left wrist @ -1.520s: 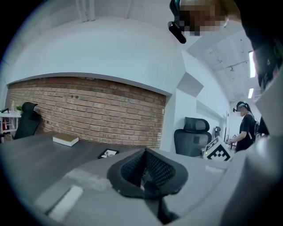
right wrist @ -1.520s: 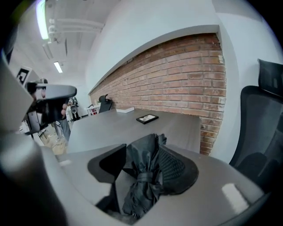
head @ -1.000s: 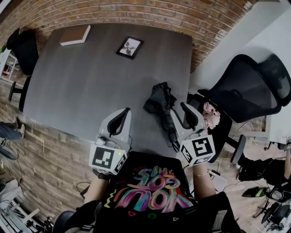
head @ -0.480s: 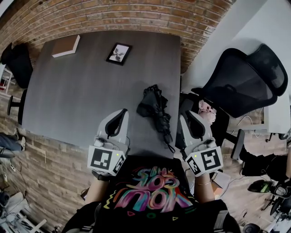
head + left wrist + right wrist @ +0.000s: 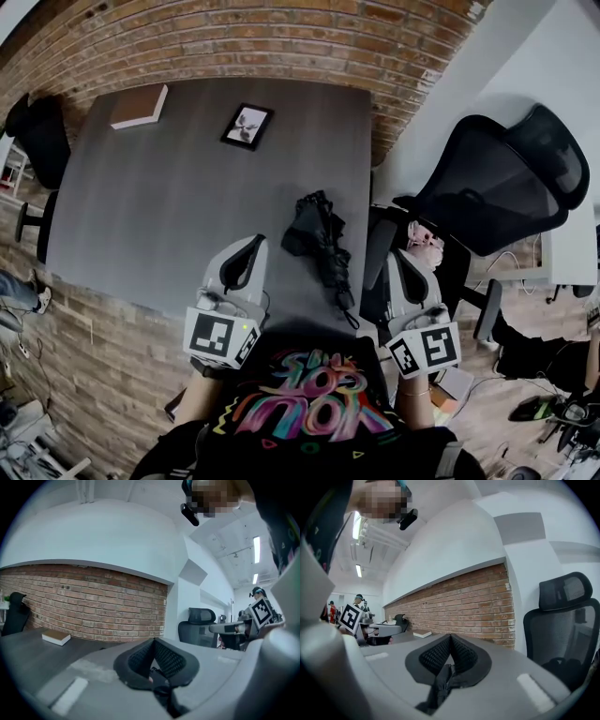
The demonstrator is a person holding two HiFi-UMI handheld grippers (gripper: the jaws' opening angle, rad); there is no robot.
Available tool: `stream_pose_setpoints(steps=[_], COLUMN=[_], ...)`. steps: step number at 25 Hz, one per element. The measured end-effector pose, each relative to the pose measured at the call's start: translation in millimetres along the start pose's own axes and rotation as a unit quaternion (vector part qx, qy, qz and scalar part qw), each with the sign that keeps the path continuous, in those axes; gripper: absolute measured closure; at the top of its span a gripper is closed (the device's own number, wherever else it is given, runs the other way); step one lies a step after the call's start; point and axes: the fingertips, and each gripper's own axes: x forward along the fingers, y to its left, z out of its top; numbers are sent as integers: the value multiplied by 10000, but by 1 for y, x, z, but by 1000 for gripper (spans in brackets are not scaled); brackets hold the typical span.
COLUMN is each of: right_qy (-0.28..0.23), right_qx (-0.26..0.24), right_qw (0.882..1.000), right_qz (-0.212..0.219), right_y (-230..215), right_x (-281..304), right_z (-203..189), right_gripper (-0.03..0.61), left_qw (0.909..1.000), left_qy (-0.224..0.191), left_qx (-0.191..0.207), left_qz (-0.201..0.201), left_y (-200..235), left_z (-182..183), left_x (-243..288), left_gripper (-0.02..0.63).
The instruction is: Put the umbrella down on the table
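The black folded umbrella (image 5: 317, 236) lies flat on the grey table (image 5: 169, 197) near its right front corner, handle end toward me. Neither gripper touches it. My left gripper (image 5: 255, 240) hovers over the table's front edge, left of the umbrella; in the left gripper view its pads (image 5: 153, 641) meet with nothing between them. My right gripper (image 5: 397, 255) is off the table's right edge, beside the handle end. Its jaws are closing, and in the right gripper view its pads (image 5: 450, 637) meet on nothing.
A book (image 5: 139, 106) and a small picture frame (image 5: 247, 126) lie at the table's far side. A black mesh office chair (image 5: 497, 187) stands close on the right, another dark chair (image 5: 42, 131) at the far left. A brick wall (image 5: 281, 37) runs behind the table.
My right gripper has drawn back from the umbrella's handle, out past the table's right edge, and its jaws have come together. The umbrella stays lying on the table. The left gripper barely shifted.
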Motion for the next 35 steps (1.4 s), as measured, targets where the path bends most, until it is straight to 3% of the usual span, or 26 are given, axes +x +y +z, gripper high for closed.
stream_pose_setpoints(steps=[35], right_qy=[-11], right_qx=[-65], right_qw=[9999], right_qz=[125], right_y=[5], right_x=[15], right_z=[7], right_gripper=[580], left_qw=[9999], left_qy=[49], left_qx=[-98], left_qz=[72], left_y=[14], left_z=[-6], left_x=[-11], left_gripper=[614])
